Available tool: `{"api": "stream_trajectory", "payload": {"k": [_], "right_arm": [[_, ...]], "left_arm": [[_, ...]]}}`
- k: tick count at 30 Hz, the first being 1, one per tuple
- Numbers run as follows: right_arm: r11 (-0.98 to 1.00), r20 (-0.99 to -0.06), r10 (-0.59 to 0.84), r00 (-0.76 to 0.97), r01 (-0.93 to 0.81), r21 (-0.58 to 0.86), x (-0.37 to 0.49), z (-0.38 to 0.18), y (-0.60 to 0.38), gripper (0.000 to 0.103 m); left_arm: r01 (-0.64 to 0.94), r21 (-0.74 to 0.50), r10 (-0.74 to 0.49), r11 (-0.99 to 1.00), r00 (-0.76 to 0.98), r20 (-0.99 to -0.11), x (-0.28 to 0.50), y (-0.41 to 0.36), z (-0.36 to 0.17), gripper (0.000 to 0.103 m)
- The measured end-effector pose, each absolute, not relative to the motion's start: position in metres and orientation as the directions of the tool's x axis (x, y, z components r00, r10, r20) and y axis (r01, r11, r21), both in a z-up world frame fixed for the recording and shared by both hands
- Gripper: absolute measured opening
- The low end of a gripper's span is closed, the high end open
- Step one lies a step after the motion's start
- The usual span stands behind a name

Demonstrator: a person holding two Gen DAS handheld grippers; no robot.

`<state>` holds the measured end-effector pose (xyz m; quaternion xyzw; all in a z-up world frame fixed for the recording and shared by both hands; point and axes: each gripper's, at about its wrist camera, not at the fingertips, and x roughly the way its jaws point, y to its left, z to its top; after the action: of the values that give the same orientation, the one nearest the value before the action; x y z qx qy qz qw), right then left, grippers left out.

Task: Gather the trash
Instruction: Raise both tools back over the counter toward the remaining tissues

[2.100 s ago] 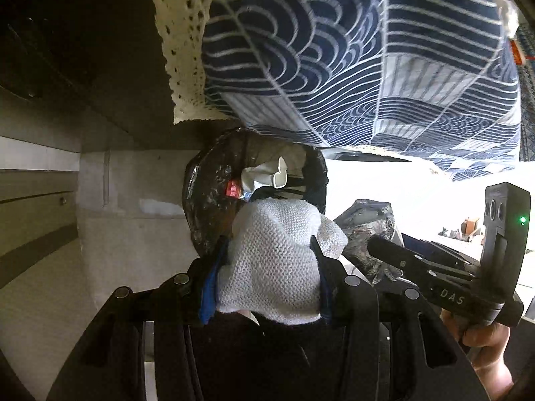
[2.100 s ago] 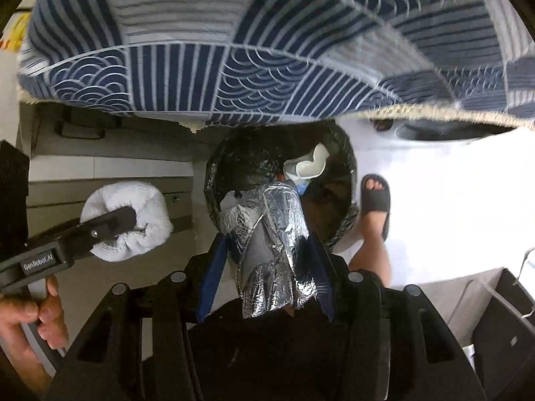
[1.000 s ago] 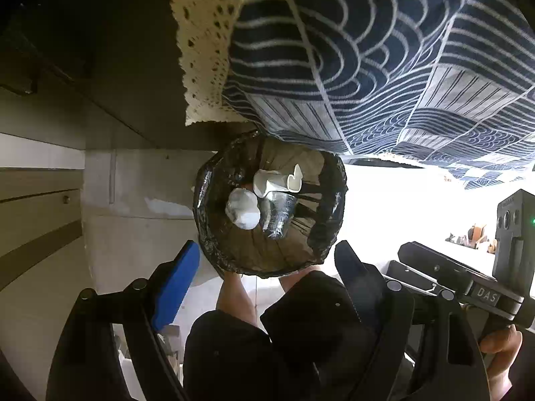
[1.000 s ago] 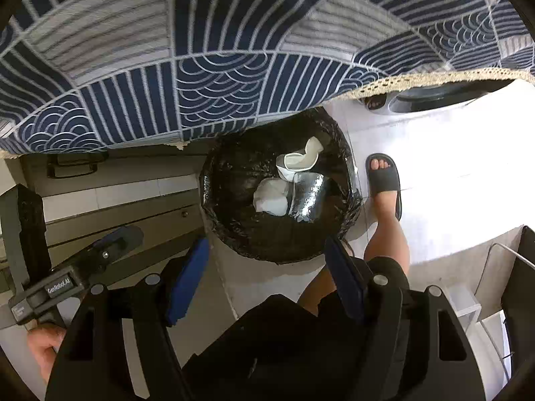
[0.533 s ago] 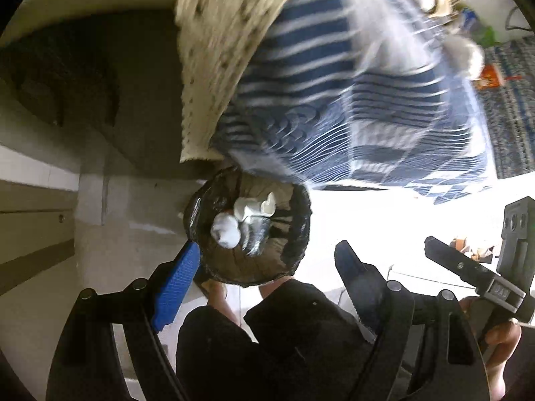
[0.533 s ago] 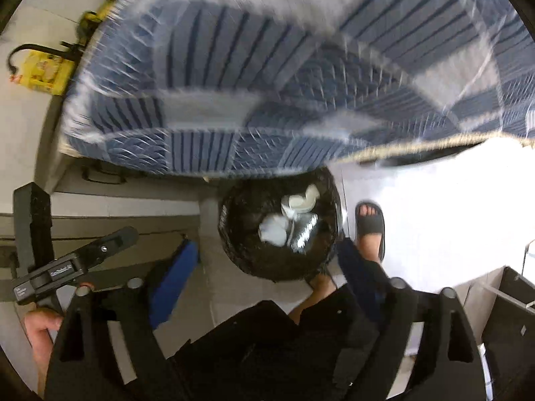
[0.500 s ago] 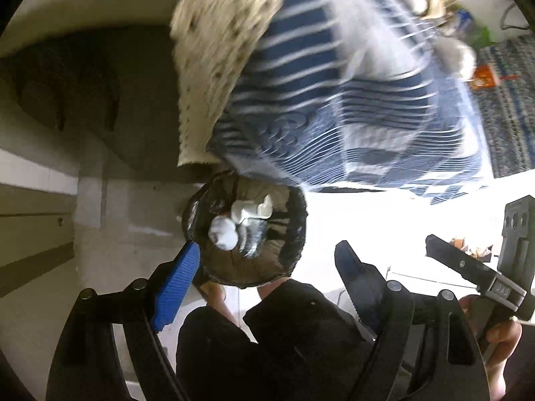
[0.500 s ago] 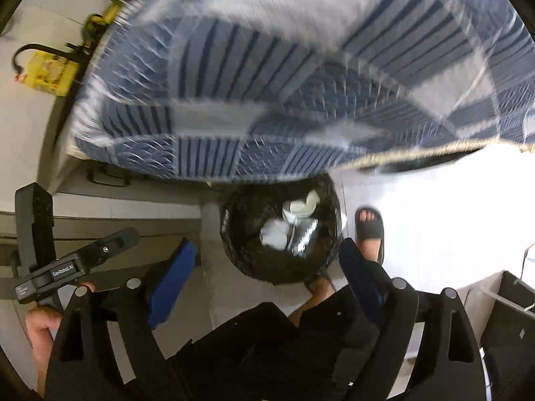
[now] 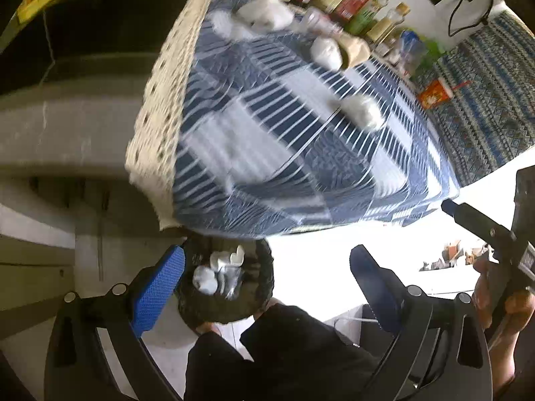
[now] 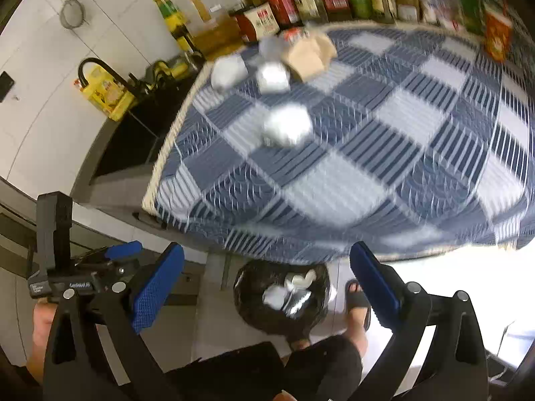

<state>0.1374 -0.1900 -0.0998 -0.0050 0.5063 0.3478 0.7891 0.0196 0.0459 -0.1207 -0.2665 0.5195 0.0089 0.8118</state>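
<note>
A black-lined trash bin [image 9: 257, 287] stands on the floor under the table edge and holds white wads and foil; it also shows in the right wrist view [image 10: 247, 304]. My left gripper [image 9: 264, 287] is open and empty, raised above the bin. My right gripper [image 10: 265, 284] is open and empty, also above the bin. On the blue patterned tablecloth [image 10: 384, 153] lie a crumpled silver-white wad [image 10: 287, 127], two white wads [image 10: 230, 70] [image 10: 272, 78] and a brown paper piece [image 10: 309, 51]. The left wrist view shows the wads too [image 9: 362, 110] [image 9: 326, 50] [image 9: 264, 16].
Bottles and boxes [image 10: 301, 0] line the table's back edge. A black sink [image 10: 133, 133] with a faucet and a yellow bottle [image 10: 103, 92] lies left of the table. The person's sandalled foot [image 10: 357, 300] is beside the bin. A patterned rug [image 9: 485, 100] lies at the right.
Both grippers let go of their trash, a white wad and foil, into the bin and opened. They then rose and tilted up, so the tabletop and its trash came into view.
</note>
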Motion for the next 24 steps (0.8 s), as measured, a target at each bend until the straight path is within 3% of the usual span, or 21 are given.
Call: {"api": "stream_trajectory", "payload": {"k": [12, 24], "right_arm": [[0.708, -0.747, 0.573, 0.338, -0.662, 0.244, 0.231, -0.054, -0.204, 0.098], [0.628, -0.725, 0.637, 0.261, -0.721, 0.293, 0.306, -0.052, -0.209, 0.098]], "left_arm": [[-0.328, -0.381, -0.17, 0.864, 0.523, -0.835, 0.098, 0.01, -0.076, 0.096], [-0.363, -0.334, -0.131, 0.87, 0.482, -0.866, 0.177, -0.025, -0.088, 0.096]]}}
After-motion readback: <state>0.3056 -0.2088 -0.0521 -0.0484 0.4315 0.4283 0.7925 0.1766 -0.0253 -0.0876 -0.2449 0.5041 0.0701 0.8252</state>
